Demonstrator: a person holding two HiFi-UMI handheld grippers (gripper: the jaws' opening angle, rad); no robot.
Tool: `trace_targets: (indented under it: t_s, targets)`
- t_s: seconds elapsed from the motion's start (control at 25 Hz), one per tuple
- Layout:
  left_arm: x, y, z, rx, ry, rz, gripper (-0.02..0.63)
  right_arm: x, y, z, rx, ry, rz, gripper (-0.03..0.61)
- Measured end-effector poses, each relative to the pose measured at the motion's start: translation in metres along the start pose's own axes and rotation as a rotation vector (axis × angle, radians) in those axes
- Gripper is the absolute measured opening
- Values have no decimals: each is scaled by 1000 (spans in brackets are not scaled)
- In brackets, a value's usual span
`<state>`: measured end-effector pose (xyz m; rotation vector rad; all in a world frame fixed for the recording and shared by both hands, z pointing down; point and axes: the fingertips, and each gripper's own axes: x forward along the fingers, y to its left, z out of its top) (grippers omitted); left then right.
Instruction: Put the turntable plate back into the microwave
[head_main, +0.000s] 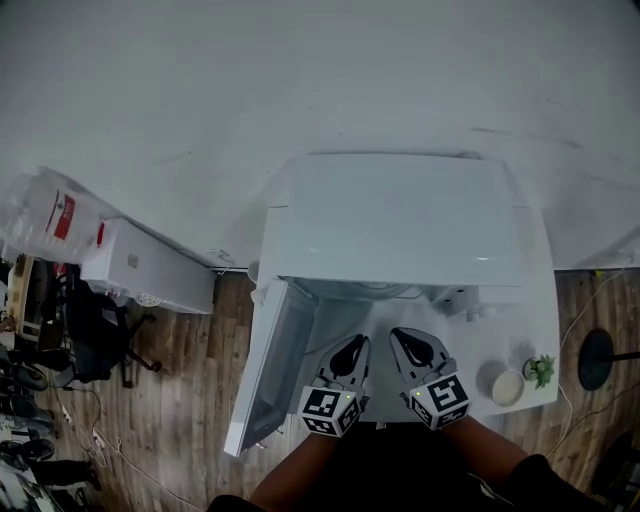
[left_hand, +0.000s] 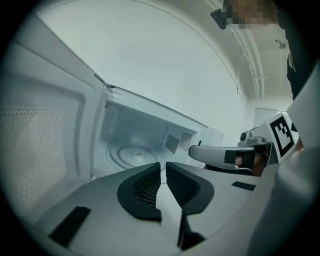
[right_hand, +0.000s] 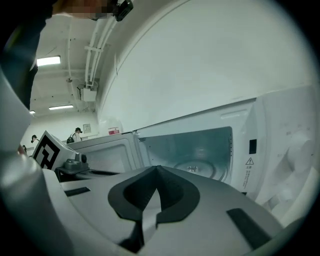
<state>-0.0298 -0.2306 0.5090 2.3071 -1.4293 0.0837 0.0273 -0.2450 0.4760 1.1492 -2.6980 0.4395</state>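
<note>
The turntable plate (left_hand: 131, 152) lay flat on the floor inside the open microwave (head_main: 400, 220) (door (head_main: 275, 365) swung out to the left). It was ahead of the 2 grippers and clear of both. The left gripper (head_main: 356, 345) had its jaws a thin slit apart and empty. The right gripper (head_main: 403, 338) had its jaws closed on nothing.

White microwave (head_main: 400, 220) at frame centre on white table (head_main: 545, 330), door (head_main: 275, 370) swung open toward lower left. Left gripper (head_main: 357, 343) and right gripper (head_main: 402, 335) side by side at lower centre, tips at cavity mouth. Small bowl (head_main: 507, 386) and green plant (head_main: 541, 370) at lower right. White box (head_main: 150, 265), plastic bag (head_main: 50, 215), black chair (head_main: 95, 335) at left over wood floor (head_main: 180, 420).
</note>
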Motion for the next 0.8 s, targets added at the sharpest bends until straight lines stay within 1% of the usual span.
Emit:
trace_targets:
  t_s: [0.12,0.2,0.28,0.48,0.8]
  targets:
    - [-4,-7,5,-19,-4,-10,51,-9,0,8,12,-13,-22,17]
    - [-6,-12,7,-42,-2,-23,51,-13,1,13,21,-26,-26,17]
    - [-7,-15,8,-48,-1,-29,51,-16,1,16,21,-34,-26,17]
    - [-4,-18,11,-8,4,-32,51,-16,-4,25,0,-60,-45,17]
    - [-2,-20,10,2,10,-27,51,-19,-11,25,-13,-53,-84,17]
